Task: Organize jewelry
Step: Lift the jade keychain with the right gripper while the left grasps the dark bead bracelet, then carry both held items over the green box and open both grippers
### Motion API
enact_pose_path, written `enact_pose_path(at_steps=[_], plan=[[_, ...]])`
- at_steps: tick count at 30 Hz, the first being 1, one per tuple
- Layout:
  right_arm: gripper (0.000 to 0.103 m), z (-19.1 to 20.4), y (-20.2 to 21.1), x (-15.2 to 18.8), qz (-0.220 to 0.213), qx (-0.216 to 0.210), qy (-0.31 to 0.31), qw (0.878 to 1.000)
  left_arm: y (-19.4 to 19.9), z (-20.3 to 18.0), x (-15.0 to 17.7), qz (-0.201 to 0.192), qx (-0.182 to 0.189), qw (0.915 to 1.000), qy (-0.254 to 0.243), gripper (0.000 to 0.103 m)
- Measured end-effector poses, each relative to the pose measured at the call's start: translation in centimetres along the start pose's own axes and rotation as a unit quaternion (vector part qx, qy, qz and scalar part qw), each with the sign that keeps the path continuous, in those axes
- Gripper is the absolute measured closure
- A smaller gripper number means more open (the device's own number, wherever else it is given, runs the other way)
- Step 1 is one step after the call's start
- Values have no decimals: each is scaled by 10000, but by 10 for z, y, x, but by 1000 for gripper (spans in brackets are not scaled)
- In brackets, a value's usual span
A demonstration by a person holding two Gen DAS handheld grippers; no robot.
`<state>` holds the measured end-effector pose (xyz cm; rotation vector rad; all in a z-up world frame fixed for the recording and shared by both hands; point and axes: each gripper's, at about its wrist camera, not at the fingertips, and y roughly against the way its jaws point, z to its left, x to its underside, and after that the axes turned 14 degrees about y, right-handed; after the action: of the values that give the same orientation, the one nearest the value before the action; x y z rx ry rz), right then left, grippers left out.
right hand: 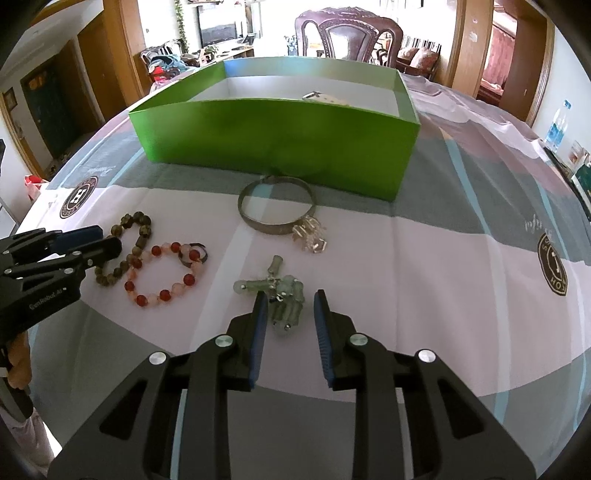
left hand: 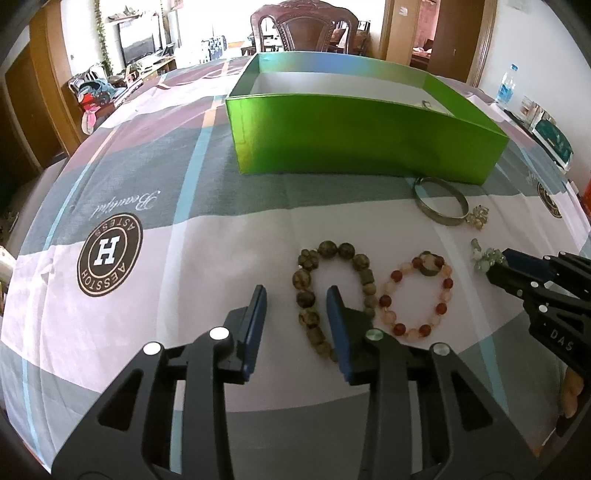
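Observation:
A green box (left hand: 354, 136) (right hand: 280, 136) stands open on the table with a pale item inside (right hand: 325, 98). In front lie a silver bangle (left hand: 441, 201) (right hand: 277, 206), a clear crystal piece (right hand: 310, 234), a brown bead bracelet (left hand: 328, 291) (right hand: 127, 251), a red and pink bead bracelet (left hand: 417, 295) (right hand: 164, 275) and a pale green jade piece (right hand: 284, 295) (left hand: 485, 256). My left gripper (left hand: 297, 295) is open, its jaws on either side of the brown bracelet's left strand. My right gripper (right hand: 290, 301) is open, its jaws on either side of the jade piece.
The table wears a checked cloth with round logos (left hand: 109, 254). A carved wooden chair (right hand: 349, 35) stands behind the box. A water bottle (right hand: 557, 123) and books (left hand: 550, 136) sit at the far right edge.

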<state>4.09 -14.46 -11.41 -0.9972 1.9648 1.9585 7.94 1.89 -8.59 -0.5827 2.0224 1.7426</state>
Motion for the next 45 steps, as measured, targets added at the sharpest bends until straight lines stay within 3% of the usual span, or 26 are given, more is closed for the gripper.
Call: enact_pose_path(at_steps=[2,7,13,17,27,31,34,42,43,45], plan=[[93,1,0,0,-19,-33,35,10000,1,1,0,17,73,10000,18,92],[95,3,7,1,-116,-102,43,9999,3,4,-3,51,209,9996,180,92],[95,-2,31,-6,-414,17,55,9991,36,0,-15,-314,423,9985,146,92],[95,-6,51,-16,-712,140,100,9973,59,-6,-29,-458,759,9960,136,92],[95,-25,83,-79,-1444,563,281,9875,110,-29,-99,-1283,903,9876,-45,92],[95,-39,70,-113,-1462,584,209,9873,100,-38,-141,-1516,679,9861,10,92],[95,-43,43,-131,-1280,373,145,9910,69,-42,-161,-1346,419,9899,116,92],[95,-34,-19,-142,-839,127,41,9964,15,-35,-169,-1012,196,9944,234,91],[92,-34,-22,-142,-802,127,39,9967,13,-34,-168,-1010,177,9945,229,90],[76,-37,-20,-137,-804,122,-54,9967,16,-33,-163,-1054,122,9941,209,76]])
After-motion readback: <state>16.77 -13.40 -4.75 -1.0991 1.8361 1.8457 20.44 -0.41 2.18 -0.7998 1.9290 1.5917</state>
